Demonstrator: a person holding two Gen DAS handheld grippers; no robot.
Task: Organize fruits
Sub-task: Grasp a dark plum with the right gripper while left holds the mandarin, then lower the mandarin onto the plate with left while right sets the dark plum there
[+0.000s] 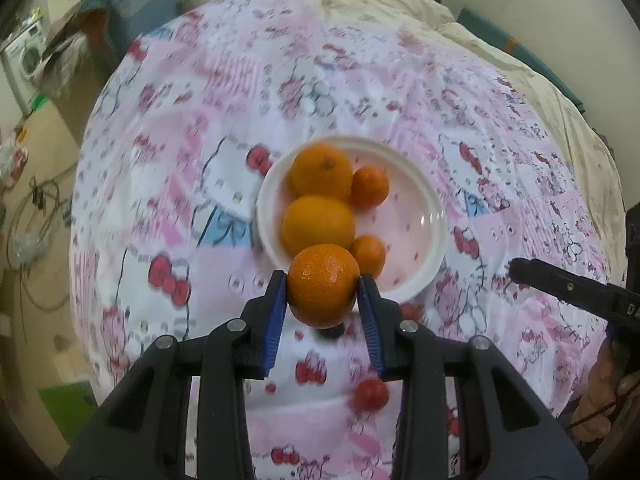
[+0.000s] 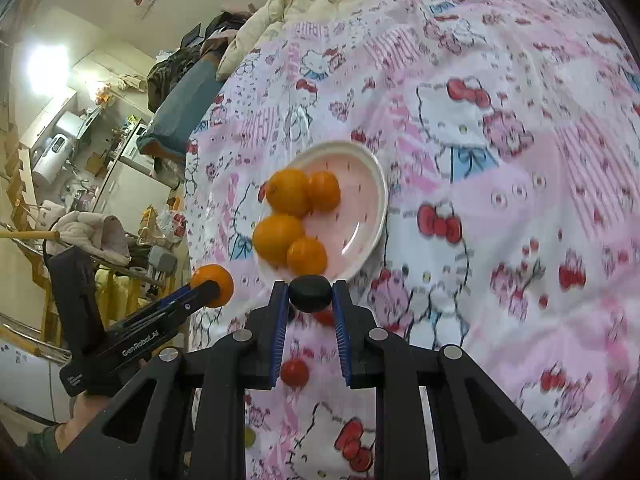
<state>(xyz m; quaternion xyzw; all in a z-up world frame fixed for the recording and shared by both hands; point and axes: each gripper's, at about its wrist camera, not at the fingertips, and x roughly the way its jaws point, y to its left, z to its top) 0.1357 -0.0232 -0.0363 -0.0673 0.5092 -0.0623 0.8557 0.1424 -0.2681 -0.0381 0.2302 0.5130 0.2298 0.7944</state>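
My left gripper (image 1: 323, 292) is shut on an orange (image 1: 323, 288) and holds it above the near rim of a white plate (image 1: 424, 216); it also shows in the right wrist view (image 2: 212, 285). Several oranges (image 1: 318, 226) lie on the left side of the plate (image 2: 364, 216). My right gripper (image 2: 310, 294) is shut on a dark round fruit (image 2: 310, 293) just in front of the plate. Small red fruits (image 2: 295, 372) lie on the sheet below it; one shows in the left wrist view (image 1: 370, 394).
The plate rests on a bed with a pink cartoon-cat sheet (image 1: 192, 184). A beige quilt (image 1: 400, 4) is bunched at the far end. Cluttered shelves and appliances (image 2: 64, 144) stand beyond the bed's left edge.
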